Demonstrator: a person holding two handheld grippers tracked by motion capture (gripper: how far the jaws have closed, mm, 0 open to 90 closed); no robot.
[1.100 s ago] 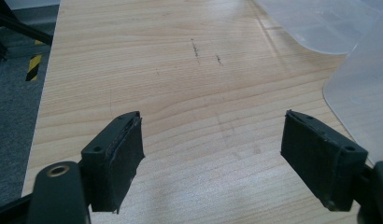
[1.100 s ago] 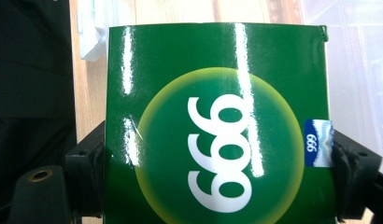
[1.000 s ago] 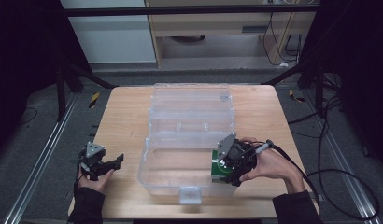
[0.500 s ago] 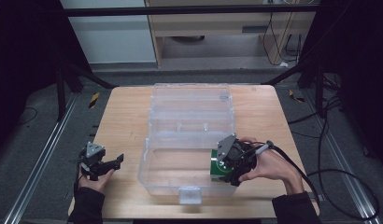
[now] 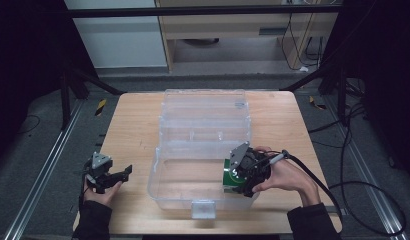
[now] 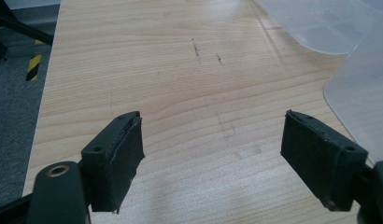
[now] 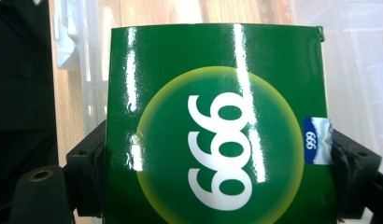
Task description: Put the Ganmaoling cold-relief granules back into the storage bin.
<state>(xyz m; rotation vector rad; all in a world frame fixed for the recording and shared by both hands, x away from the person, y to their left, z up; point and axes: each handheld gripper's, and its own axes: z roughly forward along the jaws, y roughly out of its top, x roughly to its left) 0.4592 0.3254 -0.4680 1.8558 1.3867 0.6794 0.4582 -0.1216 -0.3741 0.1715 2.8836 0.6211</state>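
A: Box [image 7: 213, 126] first. Where is it?

B: The green box [image 5: 232, 176] is between the jaws of the right hand-held gripper [image 5: 238, 177]. In the right gripper view the two black jaws press on its two sides, so this hand-held gripper is pinching the box. The glossy face has a yellow-green circle with three white digits that read 666 or 999, and a small blue sticker [image 7: 317, 140] at one edge carries the same digits.

A: And where is the box on the tabletop [image 5: 135, 130]?

B: In the high view it is at the right end of the near compartment of a clear plastic container [image 5: 203, 135], just at the right wall. The container stands open in the middle of the wooden tabletop, with its lid part lying toward the far side. I cannot tell if the box touches the bottom of the container.

A: The other hand?

B: The left hand-held gripper [image 5: 118, 175] is near the left edge of the tabletop, well apart from the container. Its jaws are spread wide and nothing is between them; in the left gripper view [image 6: 213, 140] I see bare wood between the pads, and the clear plastic edge at the right.
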